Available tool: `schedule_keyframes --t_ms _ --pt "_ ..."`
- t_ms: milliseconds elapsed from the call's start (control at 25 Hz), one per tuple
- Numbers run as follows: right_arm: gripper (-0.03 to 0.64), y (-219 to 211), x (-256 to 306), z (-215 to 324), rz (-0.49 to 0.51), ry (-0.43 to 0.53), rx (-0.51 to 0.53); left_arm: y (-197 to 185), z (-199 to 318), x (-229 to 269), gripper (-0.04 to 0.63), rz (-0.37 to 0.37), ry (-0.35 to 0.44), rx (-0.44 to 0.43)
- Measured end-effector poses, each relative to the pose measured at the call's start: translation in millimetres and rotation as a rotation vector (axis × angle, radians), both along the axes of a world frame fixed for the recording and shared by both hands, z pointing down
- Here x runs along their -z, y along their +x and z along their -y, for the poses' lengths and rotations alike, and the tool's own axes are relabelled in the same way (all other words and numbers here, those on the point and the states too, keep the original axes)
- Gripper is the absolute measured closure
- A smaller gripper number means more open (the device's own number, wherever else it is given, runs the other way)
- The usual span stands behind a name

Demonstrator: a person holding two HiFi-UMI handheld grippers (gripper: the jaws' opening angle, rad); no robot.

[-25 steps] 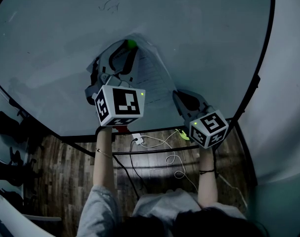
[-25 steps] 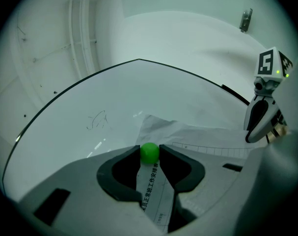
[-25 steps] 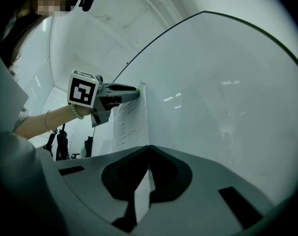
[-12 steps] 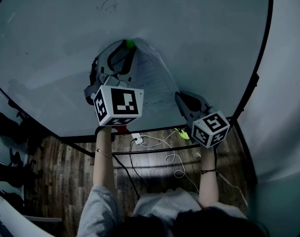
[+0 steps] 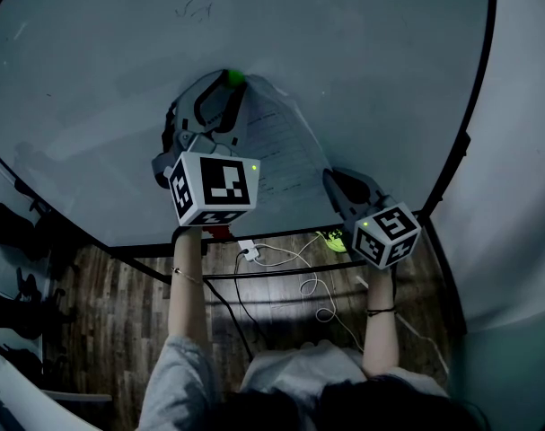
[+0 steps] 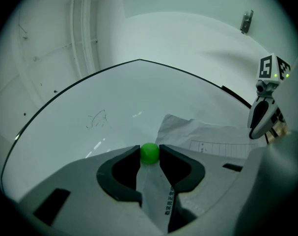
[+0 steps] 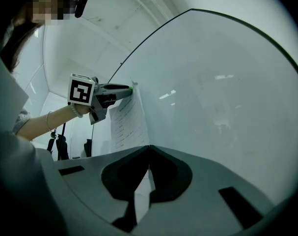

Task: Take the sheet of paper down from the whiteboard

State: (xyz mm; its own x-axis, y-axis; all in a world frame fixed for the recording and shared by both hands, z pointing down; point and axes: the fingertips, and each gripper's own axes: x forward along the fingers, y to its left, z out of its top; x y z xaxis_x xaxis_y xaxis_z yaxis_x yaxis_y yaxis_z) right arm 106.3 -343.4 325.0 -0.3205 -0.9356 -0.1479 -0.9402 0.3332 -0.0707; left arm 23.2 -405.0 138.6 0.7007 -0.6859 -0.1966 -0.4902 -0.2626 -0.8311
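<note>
Left tongs (image 6: 149, 154): clenched on a small green ball (image 6: 149, 152), one jaw tip pressing on each side of it, at the top edge of the sheet of paper (image 5: 279, 142); a strip of that sheet, with a line of print on it, runs down between the two jaws behind the ball. Right tongs (image 7: 149, 147): clenched, jaw tips meeting, pinching the lower right corner of the same sheet, which rises from the tips toward the left tongs in the right gripper view. Marker cubes: one on the left tongs (image 5: 215, 189), one on the right tongs (image 5: 386, 234), each with a small green light lit. Sheet of paper: white, printed with lines of text and a ruled table, creased near its top, hanging against the whiteboard (image 5: 362, 52) between the two tongs, its upper end at the green ball and its lower part bowed slightly off the surface. Whiteboard: pale, dark-framed, with a faint scribble (image 5: 197, 7) above and left of the ball. Arms: both bare forearms raised to the board, a thin bracelet (image 5: 188, 279) on the left wrist. Floor (image 5: 119, 312): dark wood planks below the board's lower edge, bearing a white adapter (image 5: 249, 253) and loose white cables (image 5: 301, 275).
</note>
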Motion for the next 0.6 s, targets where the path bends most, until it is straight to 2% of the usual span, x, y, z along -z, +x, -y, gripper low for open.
schedule_keyframes --t_ms 240,360,480,600 --pt "0.617 5.9 -7.2 -5.9 0.003 -0.017 -0.01 -0.3 -0.3 0.2 0.483 -0.008 -0.004 -0.004" --pt "0.617 13.7 -18.3 -8.5 -0.016 -0.06 -0.045 -0.3 -0.8 0.5 0.483 -0.01 -0.002 -0.003" --pt "0.617 26.4 -31.6 -18.8 0.027 -0.081 -0.063 -0.4 -1.2 -0.5 0.483 -0.015 -0.001 -0.007" --pt "0.617 37.2 -33.2 -27.5 0.028 -0.084 -0.085 -0.7 -0.9 0.8 0.483 -0.023 0.001 -0.008"
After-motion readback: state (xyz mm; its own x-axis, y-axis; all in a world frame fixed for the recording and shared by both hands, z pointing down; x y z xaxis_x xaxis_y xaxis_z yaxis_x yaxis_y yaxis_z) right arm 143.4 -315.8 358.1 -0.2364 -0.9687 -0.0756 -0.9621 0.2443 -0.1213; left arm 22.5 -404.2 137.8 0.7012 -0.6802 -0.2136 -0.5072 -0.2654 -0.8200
